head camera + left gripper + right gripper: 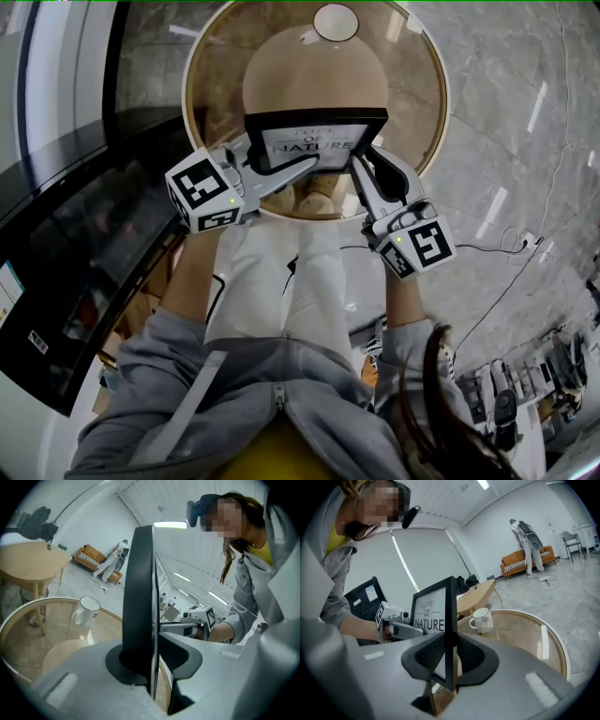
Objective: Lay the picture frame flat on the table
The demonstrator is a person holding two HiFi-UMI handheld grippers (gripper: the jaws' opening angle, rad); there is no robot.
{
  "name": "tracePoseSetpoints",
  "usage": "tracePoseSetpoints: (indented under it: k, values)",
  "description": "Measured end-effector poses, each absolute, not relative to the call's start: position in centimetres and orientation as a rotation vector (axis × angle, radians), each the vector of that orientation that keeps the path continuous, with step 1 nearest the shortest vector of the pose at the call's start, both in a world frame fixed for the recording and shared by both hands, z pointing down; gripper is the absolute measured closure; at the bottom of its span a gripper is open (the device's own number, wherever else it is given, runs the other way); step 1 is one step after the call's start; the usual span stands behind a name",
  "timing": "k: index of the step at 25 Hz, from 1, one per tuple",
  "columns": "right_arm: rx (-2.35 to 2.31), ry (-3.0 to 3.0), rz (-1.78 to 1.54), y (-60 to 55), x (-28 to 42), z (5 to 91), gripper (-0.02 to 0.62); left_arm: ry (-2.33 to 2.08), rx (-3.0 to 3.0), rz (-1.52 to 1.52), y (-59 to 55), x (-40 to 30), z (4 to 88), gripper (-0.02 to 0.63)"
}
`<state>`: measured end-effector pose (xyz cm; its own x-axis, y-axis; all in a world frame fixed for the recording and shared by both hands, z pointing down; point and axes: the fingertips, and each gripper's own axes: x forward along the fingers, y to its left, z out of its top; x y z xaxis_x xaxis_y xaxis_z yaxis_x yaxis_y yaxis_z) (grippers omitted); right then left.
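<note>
The picture frame [317, 142] is black with a white print reading "LOVE OF NATURE", and it stands upright over the near part of the round glass-topped counter [412, 94]; whether its foot touches the glass I cannot tell. The left gripper [302, 167] reaches in nearly level and clasps the frame's left edge. The right gripper [362, 171], angled slightly down, pinches the thin right edge between its pads
</note>
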<state>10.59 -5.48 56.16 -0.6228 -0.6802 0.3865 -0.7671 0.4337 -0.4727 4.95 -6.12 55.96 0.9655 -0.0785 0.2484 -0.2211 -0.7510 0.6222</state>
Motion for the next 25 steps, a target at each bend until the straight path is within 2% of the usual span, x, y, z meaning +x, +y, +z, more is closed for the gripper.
tracePoseSetpoints:
  k: [2, 4, 6, 8, 14, 16, 25]
  values:
    - [1.345, -2.517, 0.985, -5.2, 11.0, 56.6, 0.522, -0.251, 2.39, 0.283, -6.1, 4.7, 56.7, 0.491]
    - [1.402, -2.493, 1.025, -5.1, 11.8, 57.0, 0.522, -0.309, 2.353, 0.293, -6.4, 4.3, 57.5, 0.476]
    - [1.456, -2.459, 1.05, -5.3, 13.0, 57.5, 0.522, -0.371, 2.321, 0.302, -7.0, 4.2, 58.2, 0.424]
    - [1.495, -2.417, 1.06, -5.6, 14.5, 58.2, 0.522, -0.421, 2.299, 0.308, -7.7, 4.3, 58.7, 0.407]
    - [1.513, -2.337, 1.097, -5.2, 16.1, 60.4, 0.522, -0.521, 2.25, 0.363, -8.3, 3.5, 60.6, 0.411]
    - [1.497, -2.311, 1.119, -4.9, 15.7, 61.3, 0.522, -0.53, 2.244, 0.411, -8.0, 3.0, 61.6, 0.52]
    - [1.318, -2.155, 1.332, -4.3, 10.9, 67.8, 0.523, -0.634, 2.068, 0.52, -6.0, -1.9, 67.0, 0.526]
